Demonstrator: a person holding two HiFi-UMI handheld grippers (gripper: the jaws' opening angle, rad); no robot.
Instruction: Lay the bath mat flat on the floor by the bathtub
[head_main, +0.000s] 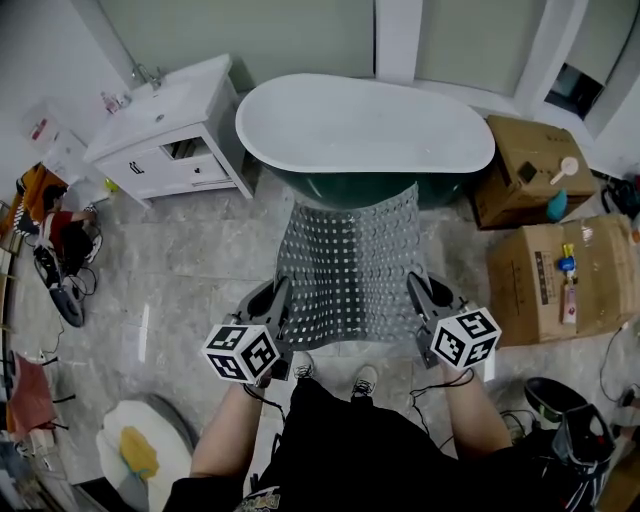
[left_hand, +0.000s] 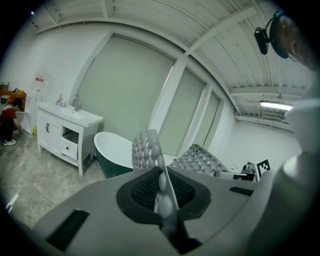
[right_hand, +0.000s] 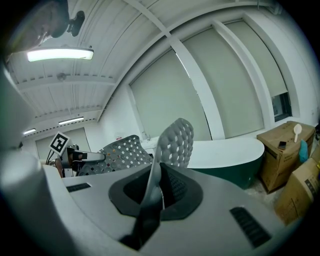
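Observation:
A grey perforated bath mat hangs in the air in front of the white and green bathtub, its far end drooping toward the tub's base. My left gripper is shut on the mat's near left corner. My right gripper is shut on its near right corner. In the left gripper view the mat stands edge-on, pinched between the jaws of that gripper. The right gripper view shows the mat rising from the right gripper in the same way.
A white vanity cabinet with a sink stands left of the tub. Two cardboard boxes sit to the right. A person crouches at the far left. Grey marble floor lies under the mat. A round white stool stands at lower left.

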